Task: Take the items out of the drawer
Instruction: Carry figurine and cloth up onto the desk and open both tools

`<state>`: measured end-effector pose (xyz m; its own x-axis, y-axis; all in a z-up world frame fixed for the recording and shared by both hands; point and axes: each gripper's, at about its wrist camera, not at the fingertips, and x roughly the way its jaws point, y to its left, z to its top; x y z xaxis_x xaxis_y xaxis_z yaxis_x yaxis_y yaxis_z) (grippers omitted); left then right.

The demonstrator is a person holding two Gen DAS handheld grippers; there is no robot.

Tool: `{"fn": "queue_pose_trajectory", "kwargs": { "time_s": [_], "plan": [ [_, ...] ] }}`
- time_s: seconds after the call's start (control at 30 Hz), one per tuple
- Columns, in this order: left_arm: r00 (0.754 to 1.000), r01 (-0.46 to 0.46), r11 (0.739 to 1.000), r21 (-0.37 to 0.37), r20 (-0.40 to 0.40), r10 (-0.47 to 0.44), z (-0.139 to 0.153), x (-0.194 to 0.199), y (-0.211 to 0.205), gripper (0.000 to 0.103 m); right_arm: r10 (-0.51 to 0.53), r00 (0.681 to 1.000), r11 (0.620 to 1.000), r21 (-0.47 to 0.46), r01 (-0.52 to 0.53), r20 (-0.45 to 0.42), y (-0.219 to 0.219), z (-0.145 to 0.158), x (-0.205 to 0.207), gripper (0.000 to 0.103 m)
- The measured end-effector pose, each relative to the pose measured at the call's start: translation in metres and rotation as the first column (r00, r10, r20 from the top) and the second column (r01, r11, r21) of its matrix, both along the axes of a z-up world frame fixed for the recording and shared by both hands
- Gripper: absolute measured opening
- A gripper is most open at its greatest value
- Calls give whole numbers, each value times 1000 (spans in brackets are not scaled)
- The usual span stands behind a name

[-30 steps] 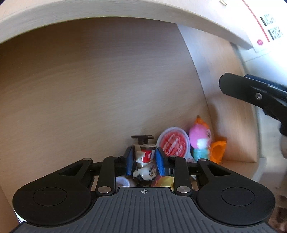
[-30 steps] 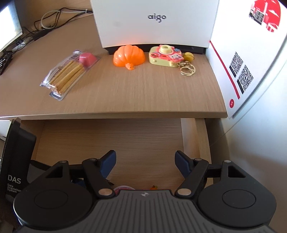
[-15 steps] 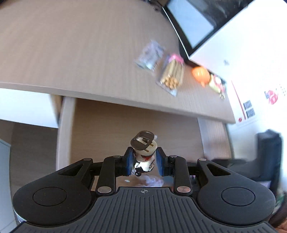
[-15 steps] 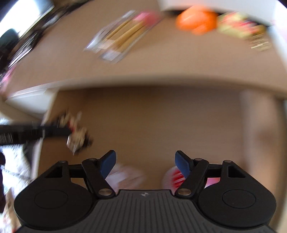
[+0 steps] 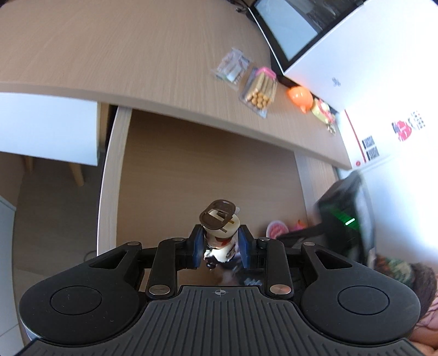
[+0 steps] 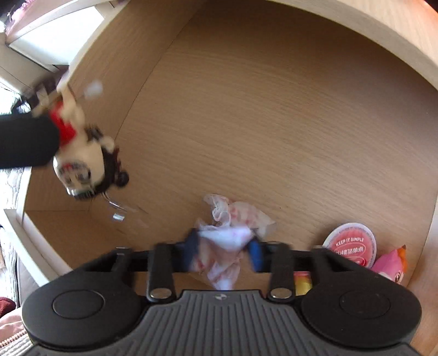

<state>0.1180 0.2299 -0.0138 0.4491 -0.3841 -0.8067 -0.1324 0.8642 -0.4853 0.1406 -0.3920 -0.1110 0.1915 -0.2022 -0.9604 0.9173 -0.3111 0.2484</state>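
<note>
My left gripper is shut on a small white and red figurine with a dark base, and holds it up above the open wooden drawer. In the right wrist view the same figurine hangs blurred at the upper left. My right gripper is low inside the drawer. Its blurred blue fingers are drawn in on a crumpled white and pink wrapper. A round cup with a red lid and a pink toy lie in the drawer's right corner.
On the desk top above the drawer lie a clear packet, a pack of biscuit sticks, an orange pumpkin and a yellow toy. A white box and a monitor stand behind.
My left gripper has lifted the figurine out of the drawer and up above it. My right gripper has gone down into the drawer and closed from wide open onto the wrapper.
</note>
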Motion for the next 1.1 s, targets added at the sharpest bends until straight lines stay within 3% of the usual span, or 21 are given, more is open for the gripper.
{"fn": "queue_pose_trajectory", "kwargs": {
  "time_s": [0.13, 0.23, 0.33, 0.47, 0.53, 0.6, 0.7, 0.87, 0.97, 1.1],
  "plan": [
    [1000, 8, 1000, 4, 10, -8, 5, -5, -5, 30, -97, 995, 988, -126, 94, -11, 22, 38, -14, 15],
    [996, 6, 1000, -6, 90, -6, 35, 2, -4, 30, -199, 980, 945, -268, 187, -19, 45, 88, -41, 14],
    [972, 16, 1000, -12, 235, -13, 86, 20, 1, 30, -342, 937, 857, -433, 279, -73, 66, 149, -76, 14],
    [910, 5, 999, 32, 414, -18, 153, 55, 9, 30, -479, 873, 708, -628, 324, -90, 84, 219, -124, 14],
    [886, -9, 999, 47, 464, -14, 170, 77, 12, 30, -526, 843, 654, -685, 319, -110, 95, 235, -143, 14],
    [885, -18, 999, 41, 466, -3, 170, 105, 14, 30, -556, 822, 632, -704, 325, -121, 88, 241, -153, 14],
    [913, -25, 999, 43, 409, 5, 143, 147, 15, 30, -554, 827, 638, -688, 346, -98, 72, 226, -165, 14],
    [968, -45, 999, 28, 248, 37, 67, 193, 29, 30, -500, 863, 722, -581, 375, -65, 23, 161, -180, 14],
    [981, -85, 996, 23, 175, 80, 33, 206, 40, 30, -461, 885, 772, -521, 364, -65, -8, 124, -174, 14],
    [979, -143, 989, 37, 154, 136, 10, 213, 52, 29, -416, 906, 815, -473, 334, -78, -24, 96, -171, 14]
  ]
}}
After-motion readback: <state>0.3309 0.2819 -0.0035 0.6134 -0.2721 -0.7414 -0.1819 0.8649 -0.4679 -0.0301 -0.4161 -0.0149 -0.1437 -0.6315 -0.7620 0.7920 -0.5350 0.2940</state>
